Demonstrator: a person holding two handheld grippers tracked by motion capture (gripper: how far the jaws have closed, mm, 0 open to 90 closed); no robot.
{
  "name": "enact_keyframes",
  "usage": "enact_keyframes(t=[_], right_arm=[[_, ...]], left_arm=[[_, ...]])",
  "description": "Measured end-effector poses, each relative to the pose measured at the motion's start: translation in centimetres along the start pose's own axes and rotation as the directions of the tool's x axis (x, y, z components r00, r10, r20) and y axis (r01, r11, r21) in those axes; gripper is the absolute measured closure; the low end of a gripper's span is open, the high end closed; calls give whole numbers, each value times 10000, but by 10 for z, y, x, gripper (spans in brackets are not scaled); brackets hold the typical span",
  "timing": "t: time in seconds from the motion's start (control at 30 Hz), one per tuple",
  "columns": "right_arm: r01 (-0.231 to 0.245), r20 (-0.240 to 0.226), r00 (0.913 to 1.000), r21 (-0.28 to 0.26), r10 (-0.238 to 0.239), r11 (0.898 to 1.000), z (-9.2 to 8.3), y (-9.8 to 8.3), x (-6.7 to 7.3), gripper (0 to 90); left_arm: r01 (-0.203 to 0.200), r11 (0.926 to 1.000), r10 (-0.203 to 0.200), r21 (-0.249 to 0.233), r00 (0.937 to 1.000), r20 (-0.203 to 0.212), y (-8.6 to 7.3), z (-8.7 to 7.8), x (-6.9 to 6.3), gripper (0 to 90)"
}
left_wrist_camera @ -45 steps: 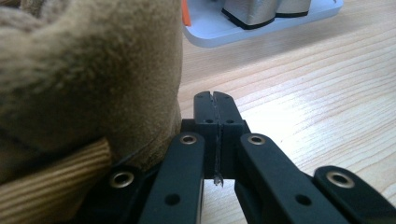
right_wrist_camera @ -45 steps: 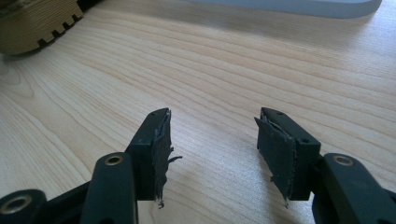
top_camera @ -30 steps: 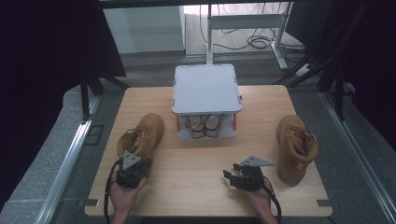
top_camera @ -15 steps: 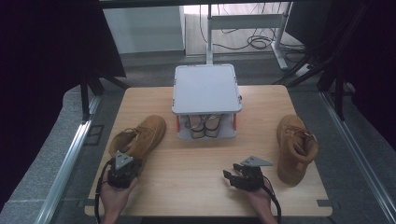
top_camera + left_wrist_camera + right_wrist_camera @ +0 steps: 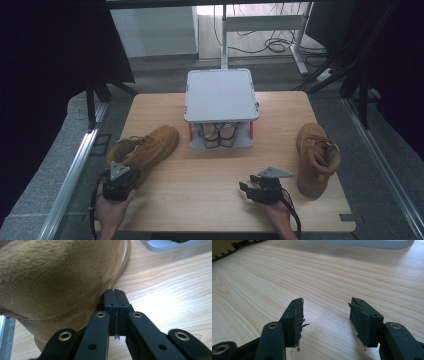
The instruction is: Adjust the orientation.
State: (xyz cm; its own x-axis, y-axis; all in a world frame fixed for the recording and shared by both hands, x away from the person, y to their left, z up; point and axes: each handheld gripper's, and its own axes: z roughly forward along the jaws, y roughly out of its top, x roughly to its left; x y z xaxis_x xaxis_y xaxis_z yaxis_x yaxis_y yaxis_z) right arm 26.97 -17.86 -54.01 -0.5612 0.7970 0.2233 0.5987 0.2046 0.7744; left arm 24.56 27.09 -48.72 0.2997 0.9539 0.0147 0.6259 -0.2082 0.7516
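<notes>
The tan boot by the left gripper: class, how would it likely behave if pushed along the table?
The tan boot lies on its side, so it would probably slide, not roll. Its suede upper looks soft and may dent. The shut left gripper could nudge, not grasp.

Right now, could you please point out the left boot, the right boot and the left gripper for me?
left boot [image 5: 150,146]: high view, on its tan upper.
right boot [image 5: 315,150]: high view, on its tan upper.
left gripper [image 5: 115,293]: left gripper view, at its closed jaw tips.
</notes>
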Motion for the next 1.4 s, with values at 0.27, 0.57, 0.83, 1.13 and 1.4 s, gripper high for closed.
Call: enact_keyframes(t=[0.27,0.57,0.83,1.13,1.4], right_arm=[[-23,-29,10000,-2,23,10000,0,0,0,447],[-1,131,9999,-270,4,9996,-3,0,0,476],[6,252,9997,-313,2,9995,-5,1,-1,518],[288,162,9995,-285,-284,9992,-15,6,3,608],[629,600,9963,-205,-616,9978,-30,7,3,865]], left_arm=[[91,9999,-91,64,10000,-21,-2,-1,2,900],[-8,9999,19,-127,9965,833,-2,7,-25,881],[-367,9993,360,-3,9780,2053,9,31,-58,764],[-309,9995,290,36,9669,2534,22,43,-70,557],[-313,9991,229,293,9673,2528,10,51,-63,495]])
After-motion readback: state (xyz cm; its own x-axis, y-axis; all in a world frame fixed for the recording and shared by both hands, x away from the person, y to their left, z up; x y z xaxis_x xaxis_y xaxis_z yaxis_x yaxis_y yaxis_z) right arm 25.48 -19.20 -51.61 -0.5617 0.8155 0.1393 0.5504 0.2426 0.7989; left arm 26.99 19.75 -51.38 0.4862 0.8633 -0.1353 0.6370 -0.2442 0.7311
